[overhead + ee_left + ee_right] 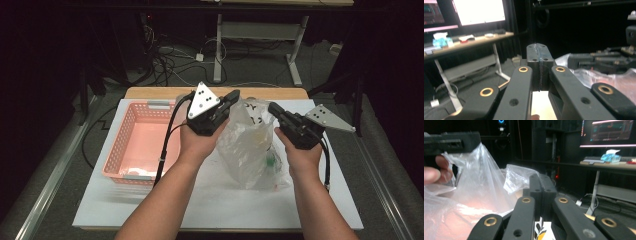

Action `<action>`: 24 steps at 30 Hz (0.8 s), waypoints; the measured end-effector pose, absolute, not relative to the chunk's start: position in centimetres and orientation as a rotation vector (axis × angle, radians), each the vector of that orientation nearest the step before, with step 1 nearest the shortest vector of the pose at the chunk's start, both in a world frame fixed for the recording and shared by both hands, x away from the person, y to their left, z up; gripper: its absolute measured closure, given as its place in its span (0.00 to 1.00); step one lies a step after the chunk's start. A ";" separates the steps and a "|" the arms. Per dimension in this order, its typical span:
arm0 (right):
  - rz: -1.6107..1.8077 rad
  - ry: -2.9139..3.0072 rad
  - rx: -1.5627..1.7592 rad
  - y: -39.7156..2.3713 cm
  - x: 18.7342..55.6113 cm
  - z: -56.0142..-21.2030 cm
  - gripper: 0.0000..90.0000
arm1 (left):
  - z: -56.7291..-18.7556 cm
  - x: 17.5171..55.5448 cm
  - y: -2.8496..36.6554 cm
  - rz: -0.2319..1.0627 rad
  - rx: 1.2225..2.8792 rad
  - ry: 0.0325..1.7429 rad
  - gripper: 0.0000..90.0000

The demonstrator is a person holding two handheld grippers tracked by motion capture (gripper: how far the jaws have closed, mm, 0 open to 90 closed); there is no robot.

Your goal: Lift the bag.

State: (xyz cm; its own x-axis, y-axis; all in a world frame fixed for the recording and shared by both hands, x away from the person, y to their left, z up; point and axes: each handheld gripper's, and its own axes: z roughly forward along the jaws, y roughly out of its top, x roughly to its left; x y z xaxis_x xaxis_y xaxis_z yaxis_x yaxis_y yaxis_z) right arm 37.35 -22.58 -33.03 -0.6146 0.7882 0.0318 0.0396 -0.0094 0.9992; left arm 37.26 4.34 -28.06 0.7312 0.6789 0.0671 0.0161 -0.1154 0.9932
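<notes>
A clear plastic bag [249, 145] hangs over the white board between my two grippers, and something green [270, 161] shows low inside it. My left gripper [234, 95] is shut at the bag's upper left corner. In the right gripper view the film rises to a peak at that gripper [451, 142]. In the left gripper view the pads [539, 47] are pressed flat together, and the bag [599, 77] lies off to the right. My right gripper [271, 106] is shut at the bag's upper right edge, where a fold of film [519, 177] meets its tip [540, 178].
A pink slatted basket [131, 131] stands on the left of the white board [215, 200], beside my left forearm. The wooden table edge [215, 92] runs behind. Farther back, cables and desk legs [218, 50] stand on the floor.
</notes>
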 end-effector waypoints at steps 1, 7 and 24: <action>1.681 1.689 0.856 -22.7 37.4 -32.7 1.00 | -27.4 37.4 4.1 0.623 1.598 0.566 0.99; 1.701 1.597 0.833 -23.9 37.5 -29.1 1.00 | -23.8 38.0 2.8 0.659 1.566 0.521 0.99; 1.638 1.553 0.858 -26.1 38.5 -27.1 1.00 | -24.7 41.6 1.6 0.656 1.613 0.607 0.98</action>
